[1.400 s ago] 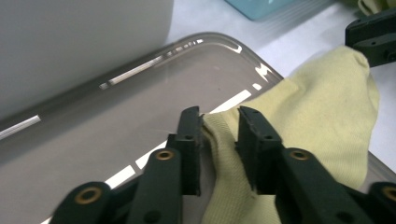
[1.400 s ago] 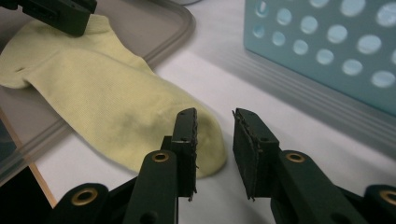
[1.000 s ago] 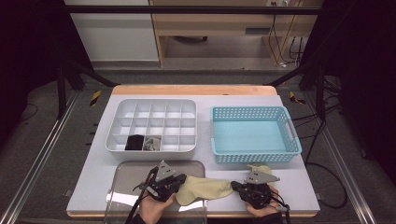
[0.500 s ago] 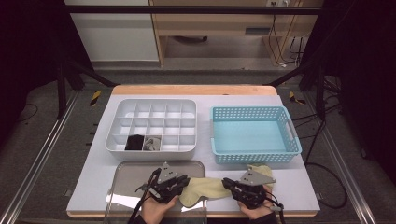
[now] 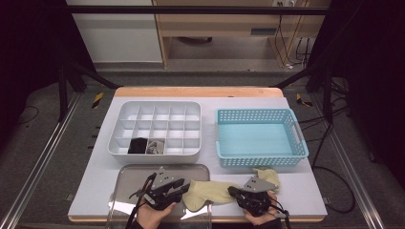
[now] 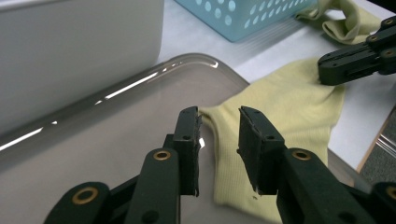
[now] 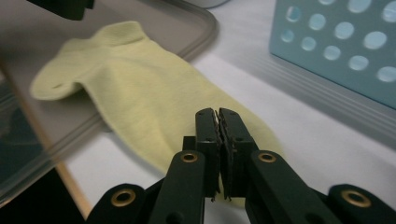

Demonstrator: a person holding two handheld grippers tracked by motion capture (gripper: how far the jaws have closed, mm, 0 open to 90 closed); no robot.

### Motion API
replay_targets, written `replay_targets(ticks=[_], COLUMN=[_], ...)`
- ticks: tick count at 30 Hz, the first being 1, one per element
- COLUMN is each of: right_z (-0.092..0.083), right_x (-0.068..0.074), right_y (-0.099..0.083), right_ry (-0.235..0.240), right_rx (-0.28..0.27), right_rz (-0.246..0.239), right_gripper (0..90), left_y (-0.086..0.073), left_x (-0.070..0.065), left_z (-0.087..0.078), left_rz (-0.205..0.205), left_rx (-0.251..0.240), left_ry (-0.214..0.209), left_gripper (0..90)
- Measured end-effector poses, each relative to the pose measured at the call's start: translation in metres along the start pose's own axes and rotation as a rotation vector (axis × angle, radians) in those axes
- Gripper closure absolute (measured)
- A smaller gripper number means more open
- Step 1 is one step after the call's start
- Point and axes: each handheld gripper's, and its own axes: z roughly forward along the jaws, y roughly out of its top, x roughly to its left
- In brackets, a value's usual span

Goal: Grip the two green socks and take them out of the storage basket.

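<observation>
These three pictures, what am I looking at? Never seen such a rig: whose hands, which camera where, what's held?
A person holds a two-jaw tool in each hand. The high view looks down on the table; the other two cameras ride on the tools. On the table: a white divided organizer, a blue basket, a clear tray and a yellow sock, with another yellow sock by the basket. The right gripper is shut on the sock's edge. The left gripper has just been opening, its pads off the sock.

Blue basket (image 5: 260, 138) and divided organizer (image 5: 155, 128) block forward.
</observation>
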Motion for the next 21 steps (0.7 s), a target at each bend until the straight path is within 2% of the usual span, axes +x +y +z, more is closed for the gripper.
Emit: replay_targets(ticks=[4,8,11,16,19,21], right_z=[0.0,-0.002,-0.003,-0.005,-0.013,-0.027], right_x=[0.002,0.003,0.004,0.003,-0.001,-0.007], right_y=[-0.005,-0.006,-0.007,-0.006,-0.002,0.004], right_ry=[0.017,0.015,0.004,-0.003,-0.012,-0.043], right_rx=[0.015,0.016,0.019,0.02,-0.039,-0.094], right_rz=[0.0,0.0,-0.003,0.021,0.024,0.036], right_gripper=[86.9,86.9,86.8,84.9,84.1,83.5], left_y=[-0.011,-0.015,-0.015,-0.012,-0.011,-0.01], left_x=[-0.001,-0.007,-0.011,-0.011,-0.01,-0.008], left_z=[-0.004,0.003,0.008,0.01,0.009,0.007], left_rz=[-0.003,0.006,0.027,0.045,0.043,0.037], left_rx=[0.028,0.068,0.088,0.086,0.076,0.061], left_ry=[-0.011,-0.019,0.001,0.025,0.034,0.038], left_gripper=[65.9,69.7,75.6,83.9,84.7,84.3])
